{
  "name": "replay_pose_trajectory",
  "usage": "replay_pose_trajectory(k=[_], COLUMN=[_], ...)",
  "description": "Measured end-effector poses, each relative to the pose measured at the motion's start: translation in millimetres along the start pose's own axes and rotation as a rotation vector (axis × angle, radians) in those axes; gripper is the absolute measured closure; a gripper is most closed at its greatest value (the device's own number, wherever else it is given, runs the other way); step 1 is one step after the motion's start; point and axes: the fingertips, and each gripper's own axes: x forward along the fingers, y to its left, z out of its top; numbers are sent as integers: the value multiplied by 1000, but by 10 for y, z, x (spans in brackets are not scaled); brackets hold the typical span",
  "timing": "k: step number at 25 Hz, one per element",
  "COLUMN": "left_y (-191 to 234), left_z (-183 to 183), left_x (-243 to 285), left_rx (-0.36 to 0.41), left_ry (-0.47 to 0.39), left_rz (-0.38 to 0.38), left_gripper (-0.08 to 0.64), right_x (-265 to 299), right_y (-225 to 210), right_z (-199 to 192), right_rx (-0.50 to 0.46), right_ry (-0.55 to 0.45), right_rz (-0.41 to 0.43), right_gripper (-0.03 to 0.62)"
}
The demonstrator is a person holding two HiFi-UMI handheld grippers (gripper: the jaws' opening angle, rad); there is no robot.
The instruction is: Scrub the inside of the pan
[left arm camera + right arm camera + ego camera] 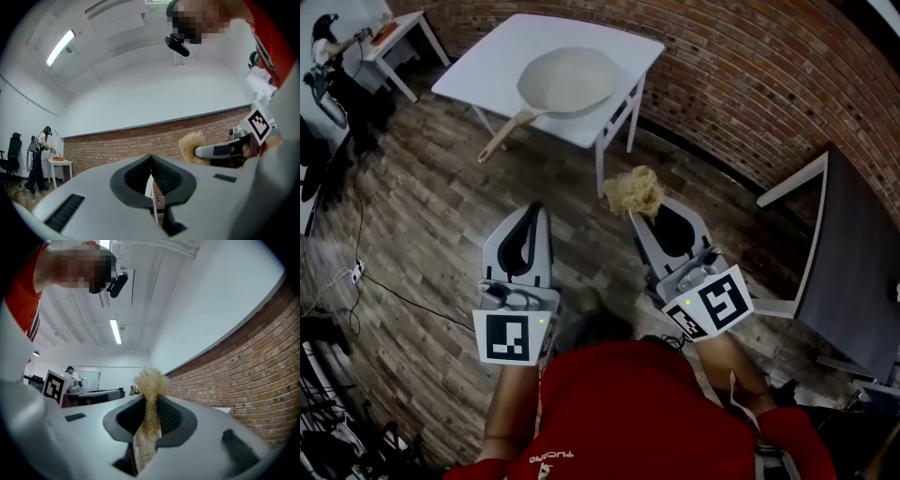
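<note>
A pale pan (565, 81) with a wooden handle (502, 136) lies on the white table (487, 62) ahead, its handle sticking out over the near edge. My right gripper (639, 214) is shut on a tan fibre scrubber (632, 192), which pokes up between the jaws (150, 383). My left gripper (532, 208) is shut with nothing in it (151, 157). Both grippers are held well short of the table, over the wood floor, pointing up and forward.
A brick wall (750, 84) runs behind the table. A dark-topped table (853, 253) stands at the right. A small white side table (398, 37) and cables (356, 272) are at the left. A person (37, 157) stands far off by that side table.
</note>
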Motion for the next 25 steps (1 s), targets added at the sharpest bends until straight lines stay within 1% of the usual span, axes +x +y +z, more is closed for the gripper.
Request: replay_pose_trajectory(k=[4,8,10,13,16,19,23,25], left_y=[408,717,865,1026,1176,1271,1415,1509], left_z=[-85,-138,-219,-291,-399,-461,-577,-622], left_x=[352,633,744,939,1067,1210,1457,1627], left_rx=[-7,-12,-31,-57,-71,-71,-62,-56], left_ry=[4,-9,10,5,20,27,59,56], left_rz=[-15,-50,-44,-47,-36,-32,-10,-2], left_gripper=[546,546,546,546,546,546,546,546], right_x=[480,856,992,1177,1354,1510,1766,1941], right_y=[-156,-298,-364,-480,-559,-664,-883,-1006], right_z=[-68,-127,-151,-183,-223,-248,-306,-340], right_rx=[0,3,5,3,-5,-8,-13,-27], right_ry=[11,21,29,43,53,62,77,84], right_rz=[-25,-52,-66,-75,-77,-78,-74,-67], right_gripper=[517,517,517,517,517,517,517,517])
